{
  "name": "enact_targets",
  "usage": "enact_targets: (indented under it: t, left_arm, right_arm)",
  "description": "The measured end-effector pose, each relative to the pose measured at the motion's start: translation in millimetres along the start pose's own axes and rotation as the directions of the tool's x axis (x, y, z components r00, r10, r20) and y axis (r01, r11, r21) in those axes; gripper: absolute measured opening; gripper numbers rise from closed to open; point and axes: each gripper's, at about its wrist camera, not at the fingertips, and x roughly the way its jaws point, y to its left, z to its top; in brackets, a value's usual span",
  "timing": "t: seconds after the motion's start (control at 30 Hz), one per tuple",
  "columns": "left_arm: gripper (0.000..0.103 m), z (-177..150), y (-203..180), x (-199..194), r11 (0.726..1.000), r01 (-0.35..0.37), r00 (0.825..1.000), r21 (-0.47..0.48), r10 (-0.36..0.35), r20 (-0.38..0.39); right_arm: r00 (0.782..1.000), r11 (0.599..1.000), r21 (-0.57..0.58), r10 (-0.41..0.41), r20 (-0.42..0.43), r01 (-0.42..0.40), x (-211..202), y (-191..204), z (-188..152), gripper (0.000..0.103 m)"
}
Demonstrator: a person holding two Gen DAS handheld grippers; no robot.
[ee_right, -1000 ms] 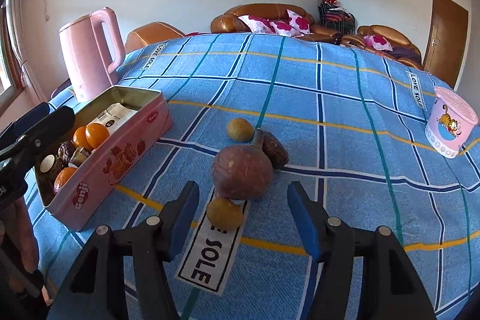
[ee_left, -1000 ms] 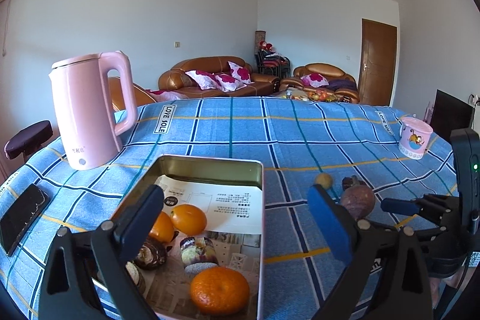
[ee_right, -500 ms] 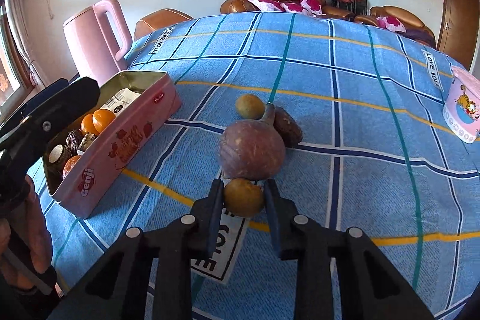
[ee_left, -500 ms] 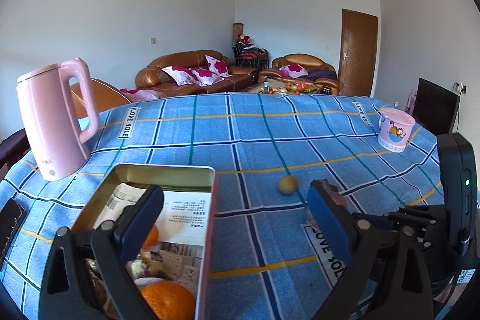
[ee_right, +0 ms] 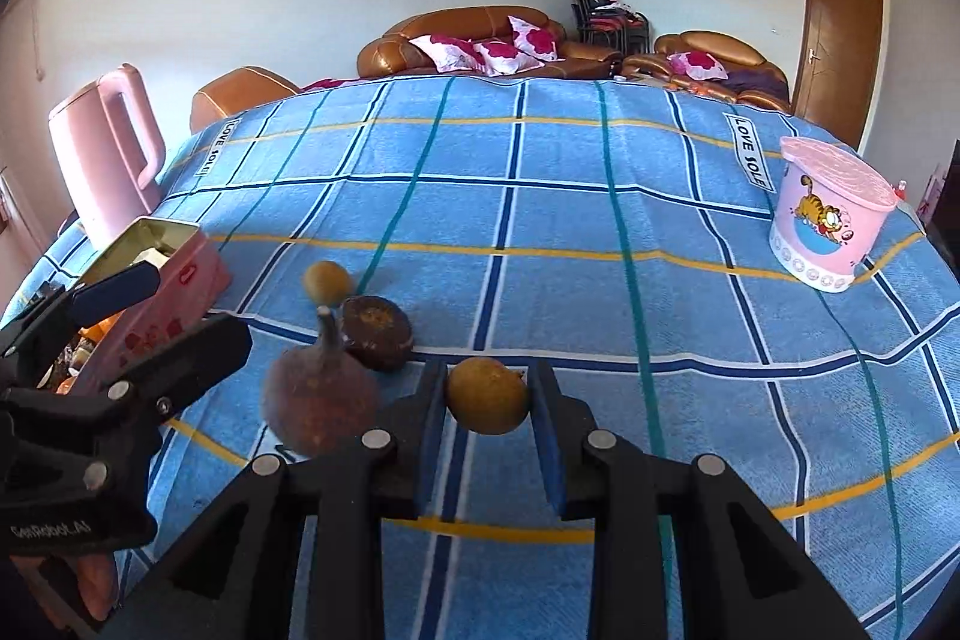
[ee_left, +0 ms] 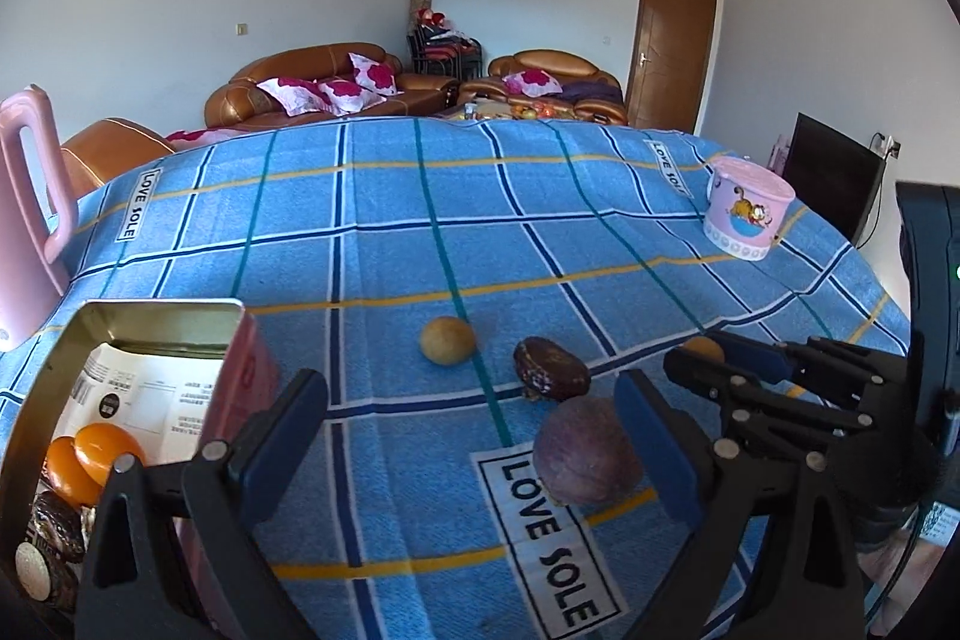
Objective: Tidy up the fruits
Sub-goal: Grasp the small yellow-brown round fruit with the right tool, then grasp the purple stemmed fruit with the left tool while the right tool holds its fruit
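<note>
Right gripper: jaws clamped on a small yellow-brown fruit, one pad pressing on each side of it. In the right wrist view the fruit appears raised off the blue plaid cloth, though contact with the cloth cannot be ruled out.

Left gripper: jaws wide apart, nothing between the pads. It hangs over the cloth, between the pink tin and the loose fruit. Its right finger sits just beside the round purple fruit; contact cannot be confirmed.

Fruit on the cloth:
- The round purple fruit rests on a white "LOVE SOLE" label printed on the cloth; in the right wrist view its stem points up.
- A dark brown fruit lies just behind it, close enough that the two may touch.
- A second small yellow-brown fruit lies further back, near the dark brown one but apart from it.

Pink tin: open, at the left of the cloth. It holds two small orange fruits, a printed paper sheet and dark wrapped items toward its near end.

Other items: a pink kettle stands behind the tin; a pink cartoon-printed tub stands at the far right of the cloth, well apart from the fruit.
</note>
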Motion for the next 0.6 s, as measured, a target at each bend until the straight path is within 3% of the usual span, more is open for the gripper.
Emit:
enact_targets:
  t: [0.4, 0.5, 0.6]
  left_arm:
    - [0.09, -3.8, -25.0, 9.1, 0.995, 0.059, 0.996, 0.075, -0.054, -0.065]
    - [0.081, -3.8, -22.8, 23.0, 0.994, 0.088, 0.987, 0.061, -0.079, -0.138]
    - [0.074, -4.7, -20.3, 29.7, 0.988, 0.154, 0.974, 0.024, -0.148, -0.17]
  right_arm:
    - [1.0, 0.999, 0.054, -0.006, -0.003, 0.006, 0.9, -20.8, -1.2, 0.029]
    - [1.0, 0.998, 0.058, -0.001, -0.006, 0.001, 1.0, -21.7, -1.5, 0.029]
    - [1.0, 0.999, 0.051, 0.002, -0.009, -0.001, 2.0, -20.9, -1.3, 0.029]
